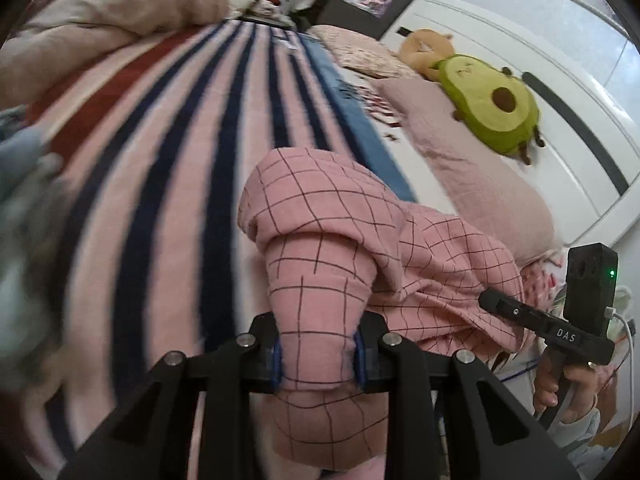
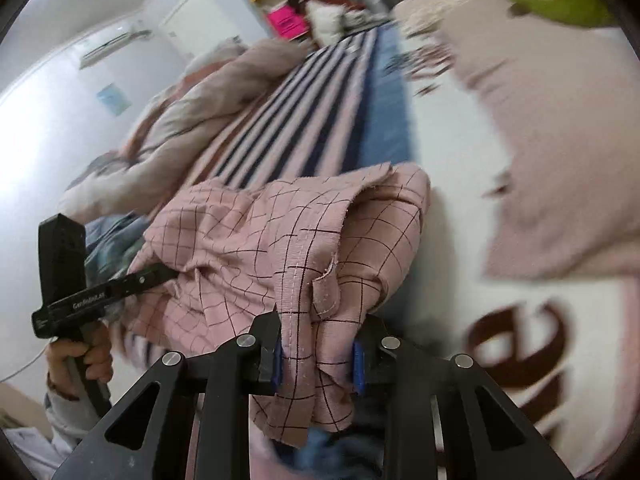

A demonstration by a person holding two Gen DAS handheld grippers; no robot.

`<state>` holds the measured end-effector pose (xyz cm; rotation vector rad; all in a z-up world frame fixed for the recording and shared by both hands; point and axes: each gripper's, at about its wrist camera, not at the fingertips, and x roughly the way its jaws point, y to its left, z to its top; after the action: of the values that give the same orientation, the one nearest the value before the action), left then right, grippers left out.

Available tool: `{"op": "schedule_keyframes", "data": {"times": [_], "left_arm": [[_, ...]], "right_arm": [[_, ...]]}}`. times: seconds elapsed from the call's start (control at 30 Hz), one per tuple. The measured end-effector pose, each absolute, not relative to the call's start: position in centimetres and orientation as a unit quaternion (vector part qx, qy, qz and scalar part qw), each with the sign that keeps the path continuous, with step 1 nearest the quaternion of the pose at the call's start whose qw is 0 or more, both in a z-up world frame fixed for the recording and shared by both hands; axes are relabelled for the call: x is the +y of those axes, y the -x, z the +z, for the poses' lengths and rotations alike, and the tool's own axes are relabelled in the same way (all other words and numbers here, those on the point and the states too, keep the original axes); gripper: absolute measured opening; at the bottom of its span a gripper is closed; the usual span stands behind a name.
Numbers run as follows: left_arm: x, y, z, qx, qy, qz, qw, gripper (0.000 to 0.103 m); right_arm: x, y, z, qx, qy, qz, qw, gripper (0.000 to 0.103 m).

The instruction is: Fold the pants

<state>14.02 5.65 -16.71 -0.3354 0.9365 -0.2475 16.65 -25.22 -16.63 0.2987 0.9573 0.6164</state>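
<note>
The pants (image 1: pixel 344 240), pink w/ a dark grid, look light, soft and floppy (likely to sag and slide unless held at a seam or waistband); they hang bunched over the striped bedspread (image 1: pixel 168 168). The left gripper (image 1: pixel 319 354) is clamped on a fabric fold, the right gripper (image 2: pixel 318 362) likewise near a stitched band, w/ cloth filling both narrow gaps.

Bright daylight, motion blur, fisheye edge warp

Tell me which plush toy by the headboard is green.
The avocado plush, lying on the pink pillow; the tan plush behind it is brown.
</note>
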Motion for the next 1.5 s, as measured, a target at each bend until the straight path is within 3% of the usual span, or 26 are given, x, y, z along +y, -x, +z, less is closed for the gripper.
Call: {"op": "schedule_keyframes", "data": {"times": [0.17,0.3,0.43,0.6,0.97,1.17,1.23,1.3,1.5], "left_arm": [[7.6,-10.8,-17.2,0.465,0.142,-0.087,0.869,0.035],[8.7,-9.8,-14.5,0.426,0.112,-0.064,0.895,0.055],[7.7,-11.0,-12.2,0.392,0.104,-0.102,0.909,0.055],[5.4,-14.3,-13.3,0.400,0.101,-0.152,0.898,0.055],[5.3,-18.9,-18.3,0.451,0.104,-0.140,0.875,0.055],[5.0,-18.9,-18.0,0.454,0.094,-0.131,0.876,0.055],[5.4,-18.3,-17.4,0.450,0.095,-0.125,0.879,0.057],[6.3,-17.0,-16.6,0.443,0.099,-0.111,0.884,0.068],[9.1,-13.9,-17.5,0.452,0.139,-0.093,0.876,0.070]], "right_arm": [[-23.5,-14.6,-17.3,0.453,-0.115,0.275,0.840,0.030],[-23.8,-13.9,-15.3,0.432,-0.069,0.247,0.865,0.040],[-23.4,-14.6,-12.5,0.391,-0.037,0.235,0.889,0.041],[-20.8,-16.8,-10.7,0.363,-0.021,0.283,0.888,0.041],[-20.0,-21.1,-17.3,0.445,-0.017,0.281,0.850,0.039],[-20.3,-20.8,-17.2,0.448,-0.018,0.278,0.850,0.041],[-20.9,-20.3,-16.4,0.442,-0.027,0.274,0.854,0.048],[-21.8,-19.7,-15.6,0.434,-0.039,0.268,0.859,0.064],[-23.5,-18.1,-16.2,0.452,-0.063,0.266,0.849,0.074]]}}
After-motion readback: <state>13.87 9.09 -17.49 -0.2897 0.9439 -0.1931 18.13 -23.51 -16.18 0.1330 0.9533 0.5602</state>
